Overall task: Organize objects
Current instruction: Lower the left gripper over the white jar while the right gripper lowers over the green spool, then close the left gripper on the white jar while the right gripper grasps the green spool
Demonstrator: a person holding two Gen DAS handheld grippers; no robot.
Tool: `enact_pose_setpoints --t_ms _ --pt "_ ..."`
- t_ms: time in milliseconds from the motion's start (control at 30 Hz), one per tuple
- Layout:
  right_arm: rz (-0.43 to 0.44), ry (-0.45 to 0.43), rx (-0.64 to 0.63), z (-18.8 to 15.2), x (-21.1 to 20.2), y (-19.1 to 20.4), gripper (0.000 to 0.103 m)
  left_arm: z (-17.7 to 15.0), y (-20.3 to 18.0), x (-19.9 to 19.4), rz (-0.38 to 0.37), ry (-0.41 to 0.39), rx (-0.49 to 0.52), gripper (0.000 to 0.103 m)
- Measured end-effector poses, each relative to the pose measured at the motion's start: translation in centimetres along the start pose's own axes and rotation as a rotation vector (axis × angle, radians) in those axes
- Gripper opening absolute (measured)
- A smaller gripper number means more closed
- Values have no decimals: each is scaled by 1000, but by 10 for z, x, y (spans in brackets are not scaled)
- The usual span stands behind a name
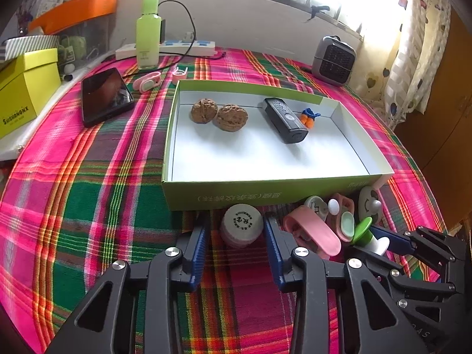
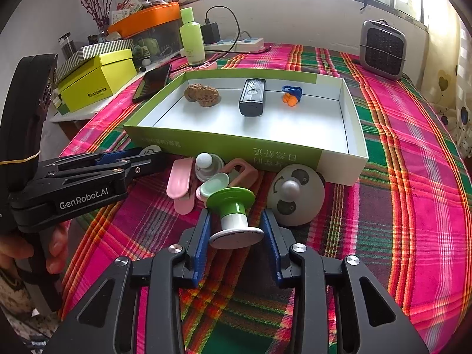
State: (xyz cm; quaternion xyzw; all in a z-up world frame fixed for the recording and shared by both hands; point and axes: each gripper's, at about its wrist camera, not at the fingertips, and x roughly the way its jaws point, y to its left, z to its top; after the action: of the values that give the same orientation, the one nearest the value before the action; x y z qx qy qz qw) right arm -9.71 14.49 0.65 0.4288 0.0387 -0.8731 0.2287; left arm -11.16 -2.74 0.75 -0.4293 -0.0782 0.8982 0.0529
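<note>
Green-capped spool between right gripper fingers (untouched).

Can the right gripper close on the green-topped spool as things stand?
Probably yes. The right gripper is open with the green-topped spool lying between its fingers, nothing between them, though the panda ball sits close beside.

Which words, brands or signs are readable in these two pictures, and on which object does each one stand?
"GenRobot.AI": on the side of the left tongs.
"SUISHANGNX", as far as it can be read: on the yellow box.
Chinese characters, upside down, on the near wall of the green tray: too blurred to read.
Round stamp of small characters on the grey disc: too small to read.
Small print on the green bottle: unreadable.
</note>
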Motion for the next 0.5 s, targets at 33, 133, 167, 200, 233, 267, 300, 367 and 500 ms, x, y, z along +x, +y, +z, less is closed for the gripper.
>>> enact_pose_setpoints --t_ms 33,133,167,200,233,267,300,367,500 --pt "0 -1 1 0 0 0 35 -1 0 0 4 -1 0 31" --pt "1 -2 0 0 0 0 35 -2 2 -1 9 -3 -2 28" --pt "0 -2 0 0 0 0 35 -2 2 -1 8 -3 -1 28" --pt "0 -2 -1 0 0 0 35 -2 2 -1 9 -3 -2 28" --pt "-1 -3 0 0 -1 0 35 -1 2 -1 11 -4 0 28" --pt "-1 -3 1 0 -1 0 35 -1 2 -1 10 -4 0 28" --pt "-1 -5 2 0 -1 0 35 -2 2 -1 11 -5 2 28" --pt "-3 -8 8 0 -1 -1 35 -2 3 -2 12 -6 3 28" --pt "-3 -15 14 0 -3 -3 35 -3 3 -2 13 -7 7 28"
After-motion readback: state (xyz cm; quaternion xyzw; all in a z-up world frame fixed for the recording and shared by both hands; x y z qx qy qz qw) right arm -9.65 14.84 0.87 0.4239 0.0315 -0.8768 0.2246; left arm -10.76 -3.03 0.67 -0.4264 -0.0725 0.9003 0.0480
